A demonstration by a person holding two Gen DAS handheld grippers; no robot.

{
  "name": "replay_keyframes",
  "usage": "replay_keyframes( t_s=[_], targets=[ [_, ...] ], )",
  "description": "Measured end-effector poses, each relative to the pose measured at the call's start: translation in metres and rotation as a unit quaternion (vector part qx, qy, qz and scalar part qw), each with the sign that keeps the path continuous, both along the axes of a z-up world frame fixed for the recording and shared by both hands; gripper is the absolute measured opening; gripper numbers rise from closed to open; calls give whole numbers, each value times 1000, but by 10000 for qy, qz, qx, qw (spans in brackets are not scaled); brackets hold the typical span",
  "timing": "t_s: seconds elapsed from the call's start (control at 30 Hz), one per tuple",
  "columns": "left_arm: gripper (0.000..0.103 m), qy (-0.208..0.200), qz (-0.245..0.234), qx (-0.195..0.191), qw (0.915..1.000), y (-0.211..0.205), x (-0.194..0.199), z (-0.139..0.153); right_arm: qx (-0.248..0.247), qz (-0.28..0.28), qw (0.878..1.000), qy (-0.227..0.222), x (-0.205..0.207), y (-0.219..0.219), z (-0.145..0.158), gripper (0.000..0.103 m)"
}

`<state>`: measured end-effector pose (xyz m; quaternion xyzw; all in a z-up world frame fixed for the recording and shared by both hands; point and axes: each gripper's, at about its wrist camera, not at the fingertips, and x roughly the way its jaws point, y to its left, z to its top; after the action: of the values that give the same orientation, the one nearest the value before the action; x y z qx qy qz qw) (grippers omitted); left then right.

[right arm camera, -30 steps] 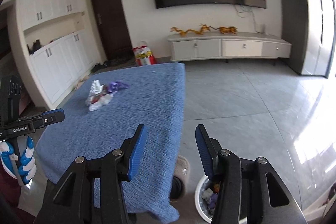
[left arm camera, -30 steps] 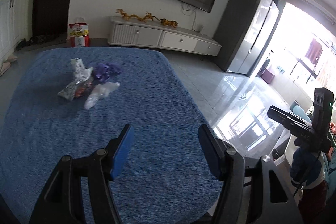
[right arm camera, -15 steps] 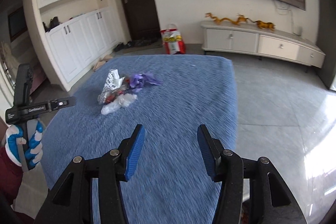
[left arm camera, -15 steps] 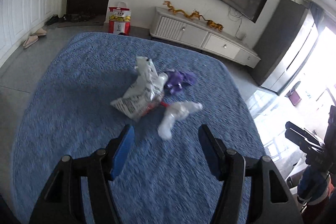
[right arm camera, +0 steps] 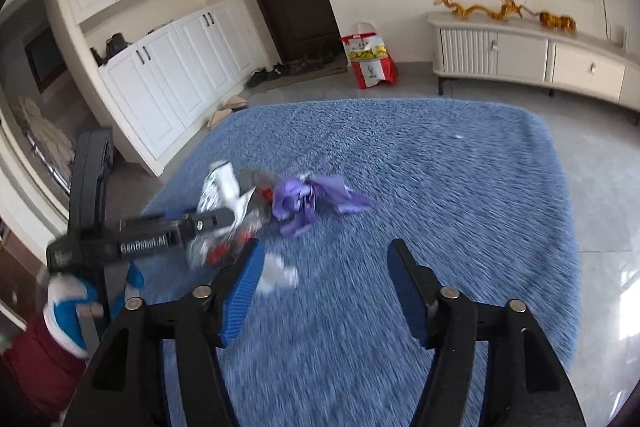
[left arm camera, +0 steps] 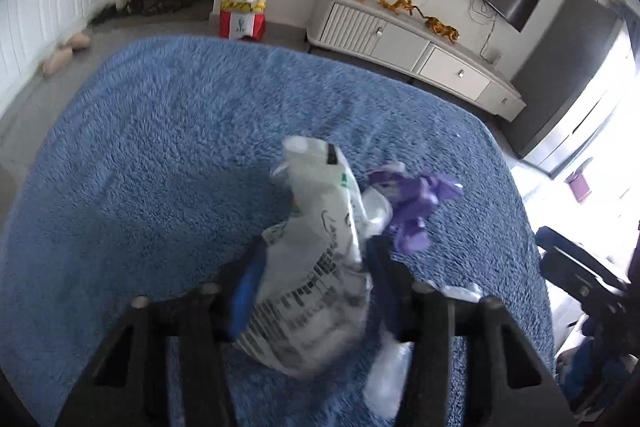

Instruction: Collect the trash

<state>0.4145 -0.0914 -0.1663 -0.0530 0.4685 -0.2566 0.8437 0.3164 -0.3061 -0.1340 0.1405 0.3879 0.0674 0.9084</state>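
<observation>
Barely started imo: left gripper fingers wrap the white wrapper, not clearly clenched; purple scrap at 2 o'clock untouched, right gripper released.

I count three pieces of trash on the blue counter: one white printed wrapper at the centre of the left wrist view, one crumpled purple wrapper just right of it, and one clear plastic scrap at lower centre of the right wrist view. Two tongs: left tongs, right tongs. One red-and-white bag stands near the top, and two golden dragon figures at upper right.
</observation>
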Motion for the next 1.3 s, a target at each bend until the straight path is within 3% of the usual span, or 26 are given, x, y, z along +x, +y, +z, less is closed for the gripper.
replay_keyframes(
  t_s=[0.2,0.4,0.57,0.63,0.8,1.2,1.3],
  targets=[
    [21,33,90,-395,9992,28,11,-5,-115,32,9999,30,45,13,-8,68],
    [16,64,226,-743,9970,57,9,-7,-287,198,9994,75,80,28,-16,74],
    [15,-4,319,-729,9968,74,3,-5,-460,306,9979,330,99,38,-33,74],
    [15,1,333,-744,9967,77,0,-5,-490,333,9974,402,100,39,-39,73],
    [15,-12,368,-767,9964,86,-10,-5,-335,387,9981,340,86,31,-40,58],
    [15,6,439,-777,9960,101,-53,-2,-469,642,9955,518,51,40,-44,51],
    [15,-24,457,-748,9962,105,-63,3,-468,728,9943,621,44,42,-46,45]
  ],
)
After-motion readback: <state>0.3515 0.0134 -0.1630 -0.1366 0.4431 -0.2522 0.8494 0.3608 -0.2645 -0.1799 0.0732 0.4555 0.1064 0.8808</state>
